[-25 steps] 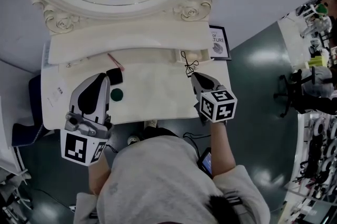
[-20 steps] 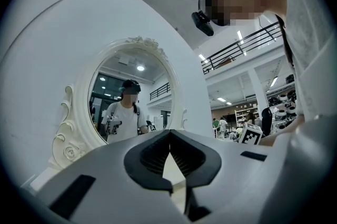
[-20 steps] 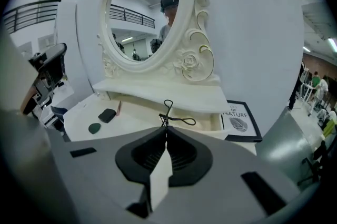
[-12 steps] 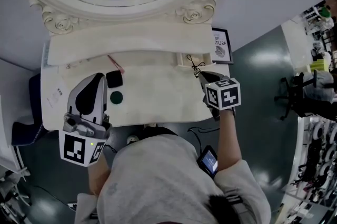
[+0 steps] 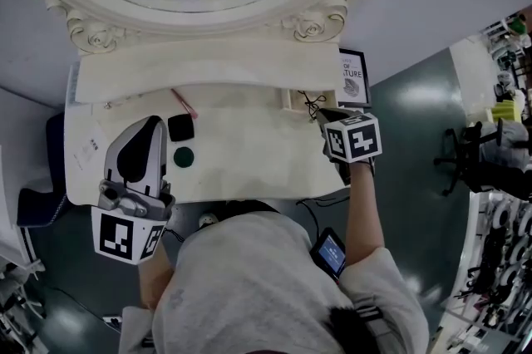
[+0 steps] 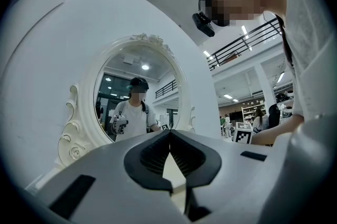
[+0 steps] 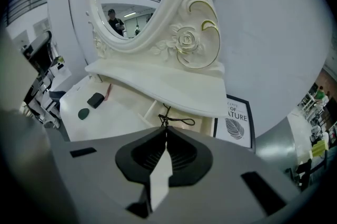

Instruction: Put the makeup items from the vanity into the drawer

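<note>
The right claw (image 7: 166, 131) is pinched shut on a thin black string (image 7: 179, 122). The string lies at the open drawer (image 7: 202, 115), and I cannot tell if it is tied to it. The string could slip out, because the claw holds only a tiny bit. A crooked pull might make the drawer stick.

The shelf (image 5: 208, 66) hangs low over the drawer and the framed picture (image 5: 352, 76) stands just beside it, so a bump is easy there.

The black case (image 5: 180, 126), green round thing (image 5: 184, 156) and red stick (image 5: 183, 103) lie well apart from the drawer. The left claw (image 5: 154, 121) is near them, closed and empty. The middle of the table (image 5: 249, 153) is bare, but a push could knock the green thing off the front edge.
</note>
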{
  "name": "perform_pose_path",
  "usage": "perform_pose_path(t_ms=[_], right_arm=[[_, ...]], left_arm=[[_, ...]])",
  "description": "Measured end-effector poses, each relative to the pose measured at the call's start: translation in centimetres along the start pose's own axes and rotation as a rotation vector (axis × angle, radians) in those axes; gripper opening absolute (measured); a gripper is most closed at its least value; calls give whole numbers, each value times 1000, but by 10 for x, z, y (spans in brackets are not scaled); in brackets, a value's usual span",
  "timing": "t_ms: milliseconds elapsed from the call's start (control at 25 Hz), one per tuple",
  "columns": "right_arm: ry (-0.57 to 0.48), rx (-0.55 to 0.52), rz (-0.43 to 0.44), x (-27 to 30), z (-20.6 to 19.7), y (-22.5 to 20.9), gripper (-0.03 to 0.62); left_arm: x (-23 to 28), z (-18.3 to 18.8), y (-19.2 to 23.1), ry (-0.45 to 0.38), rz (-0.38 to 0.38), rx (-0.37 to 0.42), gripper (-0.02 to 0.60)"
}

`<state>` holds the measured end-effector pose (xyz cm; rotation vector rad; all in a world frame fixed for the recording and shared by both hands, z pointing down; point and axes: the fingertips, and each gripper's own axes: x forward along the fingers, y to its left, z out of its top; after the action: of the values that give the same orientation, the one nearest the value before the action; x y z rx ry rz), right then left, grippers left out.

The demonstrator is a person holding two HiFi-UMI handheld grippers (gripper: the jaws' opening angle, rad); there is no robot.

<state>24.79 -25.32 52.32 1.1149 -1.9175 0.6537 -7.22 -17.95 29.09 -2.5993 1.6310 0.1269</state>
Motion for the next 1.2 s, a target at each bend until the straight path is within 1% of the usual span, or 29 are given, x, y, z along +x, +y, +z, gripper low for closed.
perform_pose_path(t_ms=[160,480,800,1040,1200], right_arm=[[5,-2,-16,6,8,-10,25],[13,42,-12,23,15,-22,25],[32,76,-19,39,7,-28,25],[4,72,-33,40,4,-30,26],[-28,74,-23,37,4,-26,28]], left_arm=[[2,-2,3,6,13,5,15],[5,-3,9,15,36,10,15],[5,-3,10,21,51,19,15],[5,-2,8,20,56,26,15],[3,-1,4,21,48,29,15]])
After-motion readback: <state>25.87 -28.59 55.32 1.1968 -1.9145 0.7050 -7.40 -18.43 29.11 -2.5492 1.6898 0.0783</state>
